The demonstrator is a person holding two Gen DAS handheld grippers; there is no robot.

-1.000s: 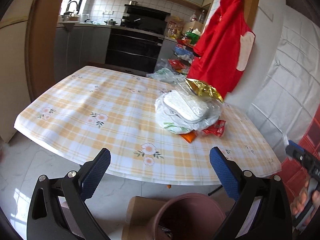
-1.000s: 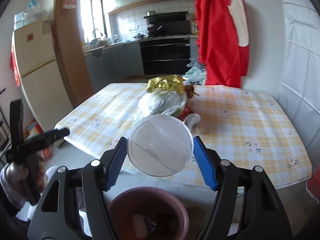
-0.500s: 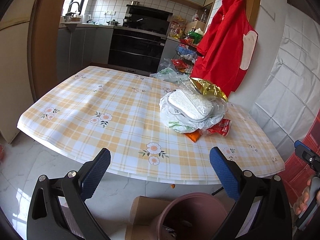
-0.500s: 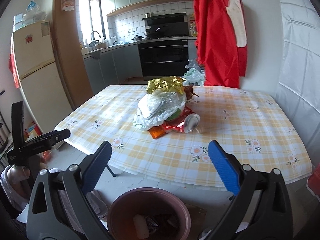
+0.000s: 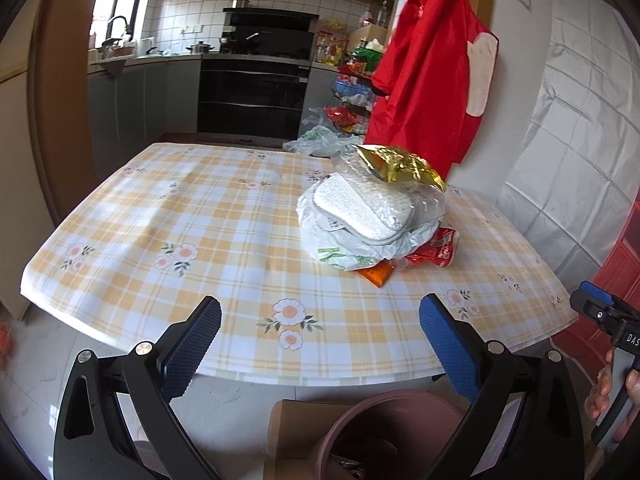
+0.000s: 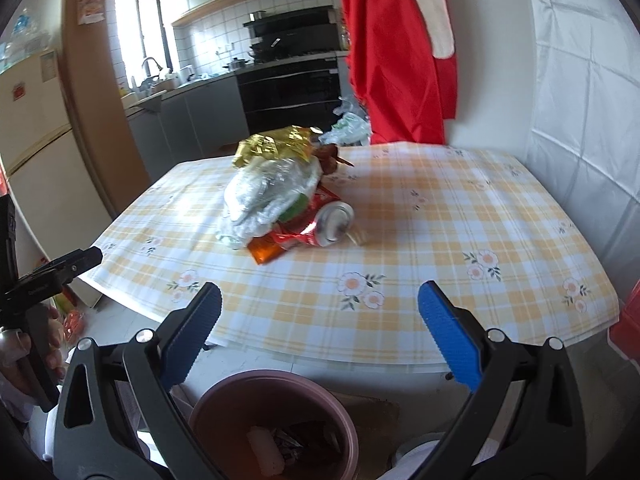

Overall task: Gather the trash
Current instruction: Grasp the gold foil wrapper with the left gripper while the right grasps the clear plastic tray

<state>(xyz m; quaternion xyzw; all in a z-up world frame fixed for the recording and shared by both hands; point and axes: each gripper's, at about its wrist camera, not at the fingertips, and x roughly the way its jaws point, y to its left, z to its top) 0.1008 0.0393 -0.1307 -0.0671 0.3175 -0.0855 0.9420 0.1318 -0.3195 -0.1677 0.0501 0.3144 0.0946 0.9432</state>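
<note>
A heap of trash [image 5: 368,216] lies on the checked tablecloth: white plastic bags, a gold foil wrapper [image 5: 400,164], a red wrapper and an orange packet [image 6: 266,250]. The right wrist view also shows a red drink can [image 6: 336,222] on its side against the heap. My left gripper [image 5: 320,332] is open and empty, short of the table's near edge. My right gripper [image 6: 320,316] is open wide with nothing between its pads, above a brown bin [image 6: 224,396] on the floor. Scraps lie in the bin.
The table [image 5: 168,216] fills the middle ground. Cardboard [image 5: 296,432] lies under the bin [image 5: 360,420]. A red apron [image 5: 432,64] hangs on the wall behind. A fridge [image 6: 32,140] stands to the left, with kitchen counters and an oven beyond.
The right gripper opened and the clear round lid it held is gone from between its jaws. Both grippers have shifted a little nearer the table, and the right one has sunk slightly.
</note>
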